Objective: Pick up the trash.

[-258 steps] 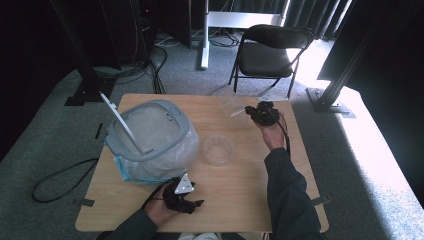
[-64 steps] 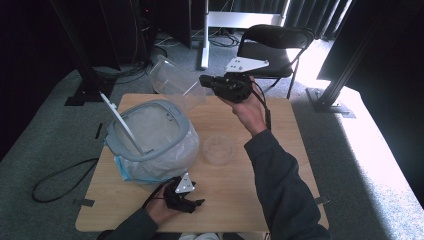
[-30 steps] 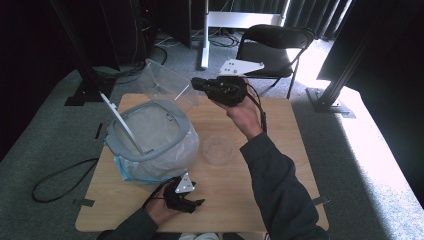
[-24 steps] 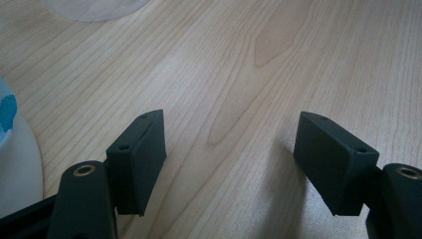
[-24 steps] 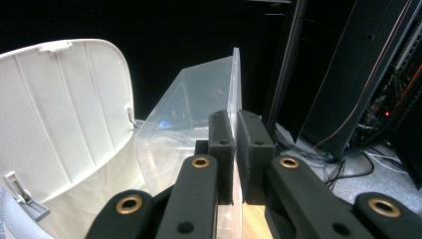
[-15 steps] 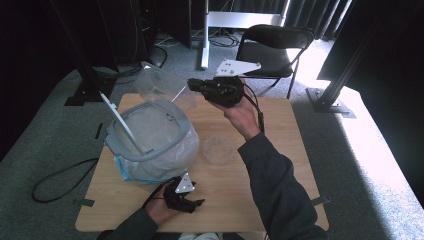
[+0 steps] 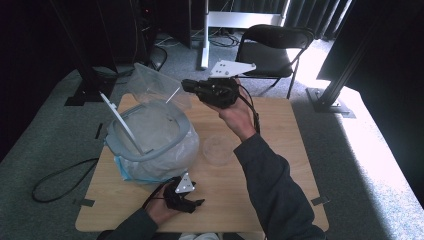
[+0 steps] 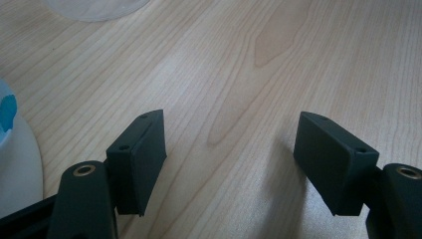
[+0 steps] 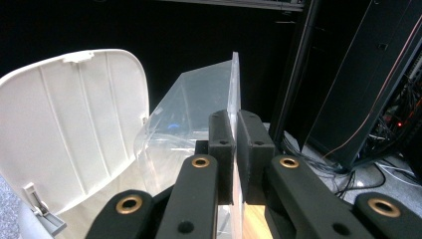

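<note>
Two grippers: one in each of the person's hands, at a wooden table (image 7: 280, 165).
Right gripper (image 7: 187, 86): raised above the far side of the table, arm stretched forward, grey three-cornered plate on top. In the right gripper view its jaws are pressed together on the thin edge of a clear plastic box (image 9: 199, 124).
Clear plastic box (image 7: 150, 85): held in the air at a tilt, above the far rim of the bin, pinched by one wall. It looks empty, though I cannot be sure.
Bin (image 7: 150, 142): a small white bin lined with a clear bag, standing on the left part of the table. Its white lid (image 9: 74, 124) stands open and upright, just beside the box in the right gripper view.
Left gripper (image 7: 192, 204): resting low on the table near the front edge, just in front of the bin. In the left gripper view its jaws stand wide apart with bare wood between them, holding nothing.
Clear round lid (image 7: 217, 149): lying flat on the table, right of the bin, between the two grippers.
Chair (image 7: 272, 47): a black folding chair beyond the table.
</note>
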{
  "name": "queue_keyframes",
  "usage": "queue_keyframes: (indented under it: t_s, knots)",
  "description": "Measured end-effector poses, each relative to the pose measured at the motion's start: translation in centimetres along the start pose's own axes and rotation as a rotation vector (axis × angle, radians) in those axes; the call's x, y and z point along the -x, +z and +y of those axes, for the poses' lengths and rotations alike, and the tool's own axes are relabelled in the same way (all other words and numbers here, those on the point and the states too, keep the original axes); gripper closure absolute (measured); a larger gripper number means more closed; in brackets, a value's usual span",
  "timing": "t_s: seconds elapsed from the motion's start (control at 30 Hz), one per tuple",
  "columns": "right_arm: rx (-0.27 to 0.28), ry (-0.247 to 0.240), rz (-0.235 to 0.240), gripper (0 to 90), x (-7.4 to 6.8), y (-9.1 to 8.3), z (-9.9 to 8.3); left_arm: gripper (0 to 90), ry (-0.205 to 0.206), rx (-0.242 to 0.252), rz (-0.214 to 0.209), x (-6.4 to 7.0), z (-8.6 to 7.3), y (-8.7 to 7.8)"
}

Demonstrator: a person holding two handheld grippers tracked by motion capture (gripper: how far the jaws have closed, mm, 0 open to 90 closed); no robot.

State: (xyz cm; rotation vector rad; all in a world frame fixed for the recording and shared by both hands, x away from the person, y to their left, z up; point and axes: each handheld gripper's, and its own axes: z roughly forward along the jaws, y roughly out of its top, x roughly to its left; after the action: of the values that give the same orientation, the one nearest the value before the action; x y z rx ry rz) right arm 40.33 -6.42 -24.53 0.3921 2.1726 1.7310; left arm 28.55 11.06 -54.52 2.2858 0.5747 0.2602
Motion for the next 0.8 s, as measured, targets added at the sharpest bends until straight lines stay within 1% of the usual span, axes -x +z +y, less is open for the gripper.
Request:
queue_keyframes:
  t_s: [0.63,0.8]
  knots:
    - [0.015,-0.021,0.031,85.8,-1.4,0.5,0.7,28.9,-0.002,0.002,0.001,0.0,0.0,0.0]
    - [0.012,-0.022,0.034,85.7,-1.5,0.6,0.7,28.9,-0.002,0.003,0.001,0.0,0.0,0.0]
